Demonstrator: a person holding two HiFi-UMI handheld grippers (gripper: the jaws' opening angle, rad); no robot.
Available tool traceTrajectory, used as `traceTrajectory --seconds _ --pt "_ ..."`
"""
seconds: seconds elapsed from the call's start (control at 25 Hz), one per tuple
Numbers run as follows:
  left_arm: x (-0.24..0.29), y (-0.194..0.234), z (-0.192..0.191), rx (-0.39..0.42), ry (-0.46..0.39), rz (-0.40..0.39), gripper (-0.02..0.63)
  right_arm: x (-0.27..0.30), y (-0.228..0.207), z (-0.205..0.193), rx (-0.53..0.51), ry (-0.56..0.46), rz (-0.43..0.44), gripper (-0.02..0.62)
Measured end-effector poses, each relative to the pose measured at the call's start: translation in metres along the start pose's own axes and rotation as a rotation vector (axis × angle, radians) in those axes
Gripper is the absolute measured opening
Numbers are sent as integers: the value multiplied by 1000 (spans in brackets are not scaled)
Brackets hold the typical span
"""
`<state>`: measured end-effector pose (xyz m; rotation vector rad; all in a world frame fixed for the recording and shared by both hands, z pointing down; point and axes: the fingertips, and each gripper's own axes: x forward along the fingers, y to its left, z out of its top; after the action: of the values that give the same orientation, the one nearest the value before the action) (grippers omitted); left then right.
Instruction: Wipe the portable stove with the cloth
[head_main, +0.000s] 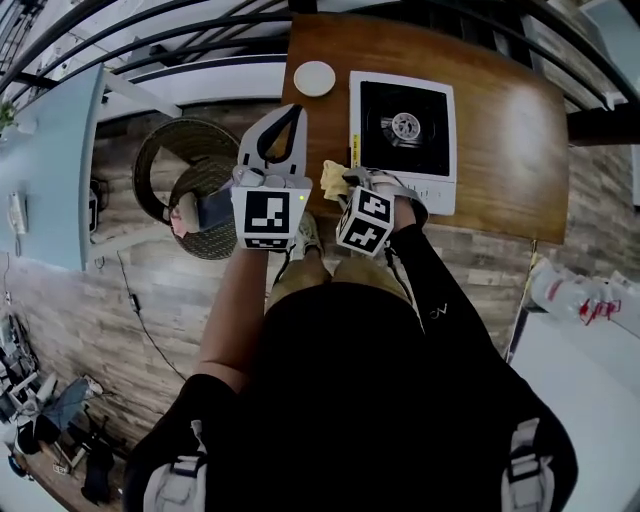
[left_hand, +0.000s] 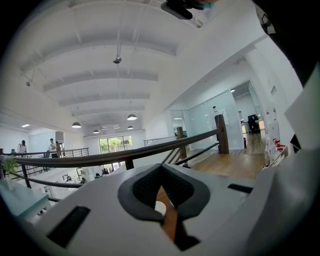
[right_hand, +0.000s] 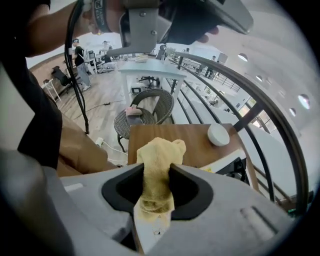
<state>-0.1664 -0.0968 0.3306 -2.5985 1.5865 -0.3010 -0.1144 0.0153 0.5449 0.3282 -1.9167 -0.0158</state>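
The portable stove (head_main: 405, 130), white with a black top and round burner, lies on the wooden table (head_main: 500, 110). In the right gripper view only its near corner (right_hand: 227, 162) shows. My right gripper (head_main: 352, 182) is over the table's near edge, just left of the stove's front corner. It is shut on a yellow cloth (head_main: 332, 180) that bunches up between the jaws (right_hand: 160, 150). My left gripper (head_main: 296, 112) hangs off the table's left edge. It points up and away, shut with nothing in it (left_hand: 161, 168).
A small round white dish (head_main: 314, 78) sits on the table left of the stove, also visible (right_hand: 218, 134) past the cloth. Two wicker chairs (head_main: 190, 175) stand on the floor to the left. A dark railing (left_hand: 125, 152) runs beyond the table.
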Motion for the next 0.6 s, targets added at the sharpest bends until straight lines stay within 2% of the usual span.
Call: traceTrajectory --seconds 0.12,0.28,0.44,0.6 --pt "11 8 0 0 -6 -27 6 4 -5 5 30 2 7 133" --pt "19 11 8 -13 -32 -56 7 1 -22 5 55 12 -40 133" --pt "38 26 4 -24 -48 -82 6 13 -68 12 100 28 -98 133" --pt "53 36 -5 -39 -53 -89 6 24 -115 15 146 34 -120 133"
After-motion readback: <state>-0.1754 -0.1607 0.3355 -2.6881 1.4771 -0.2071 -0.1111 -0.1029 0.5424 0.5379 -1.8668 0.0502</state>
